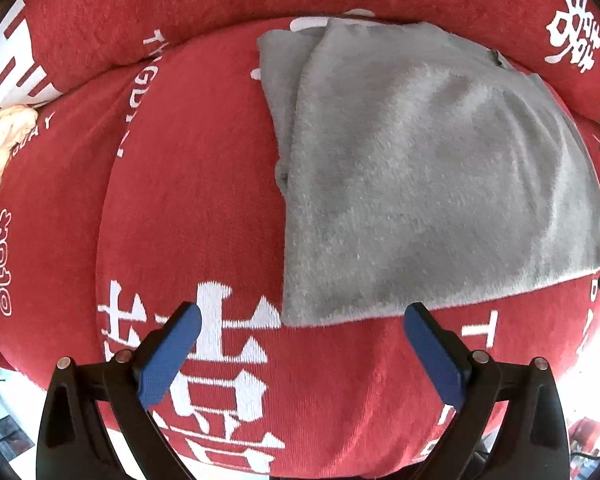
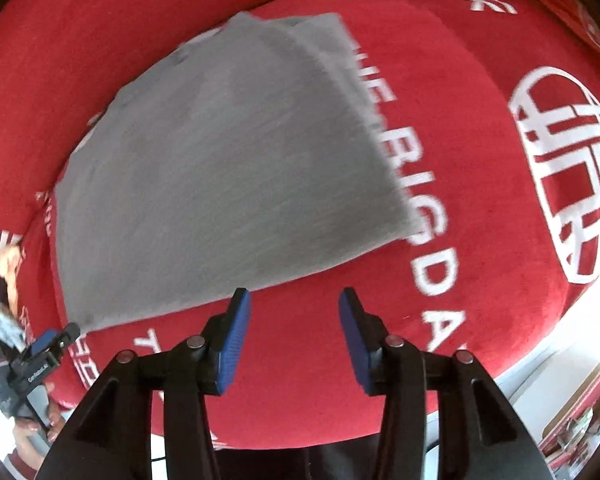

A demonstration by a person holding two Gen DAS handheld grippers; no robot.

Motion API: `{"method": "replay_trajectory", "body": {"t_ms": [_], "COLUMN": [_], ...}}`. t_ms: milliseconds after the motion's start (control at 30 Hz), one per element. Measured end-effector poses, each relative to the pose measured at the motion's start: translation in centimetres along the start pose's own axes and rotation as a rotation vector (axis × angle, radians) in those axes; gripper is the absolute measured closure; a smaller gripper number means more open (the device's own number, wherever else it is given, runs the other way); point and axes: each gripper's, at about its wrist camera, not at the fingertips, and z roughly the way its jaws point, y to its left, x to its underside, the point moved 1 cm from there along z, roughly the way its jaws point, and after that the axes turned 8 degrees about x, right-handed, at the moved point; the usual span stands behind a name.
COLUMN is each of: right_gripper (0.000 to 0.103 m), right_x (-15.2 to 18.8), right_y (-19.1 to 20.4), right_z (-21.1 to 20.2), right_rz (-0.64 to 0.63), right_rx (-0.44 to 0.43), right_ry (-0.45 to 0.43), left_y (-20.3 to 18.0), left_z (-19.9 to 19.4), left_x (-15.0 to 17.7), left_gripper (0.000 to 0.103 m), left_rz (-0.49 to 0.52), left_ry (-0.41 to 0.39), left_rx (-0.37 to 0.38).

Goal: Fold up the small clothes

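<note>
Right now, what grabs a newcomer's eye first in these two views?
The folded grey cloth lies flat on the red cushion cover with its big white characters. In the left wrist view the left tongs stand open just off the cloth's near edge. In the right wrist view the right tongs are open and empty, with the left tongs at lower left.

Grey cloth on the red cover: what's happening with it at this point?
A person is folding it with handheld tongs, one in each hand. The grey cloth lies folded in layers on the red cover, with nothing gripping it. The left tongs hover open at its near edge, and the right tongs are also open and empty just off its edge. The right wrist view is blurred.
</note>
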Motion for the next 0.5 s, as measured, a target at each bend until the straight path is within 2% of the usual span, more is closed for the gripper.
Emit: {"method": "replay_trajectory", "body": {"t_ms": [433, 500], "right_gripper": [0.045, 0.033], "right_x": [2.0, 2.9], "right_y": [6.9, 7.3], "right_z": [1.6, 1.3], "right_rz": [-0.137, -0.163], "right_rx": [-0.051, -0.047], "right_ry": [0.081, 0.083], "left_y": [1.3, 1.5], "left_z": [-0.3, -0.2], "left_x": [1.7, 1.9], "left_gripper": [0.001, 0.001], "left_rz": [-0.041, -0.04], "left_ry": [0.018, 0.031], "left_rx": [-0.008, -0.007]}}
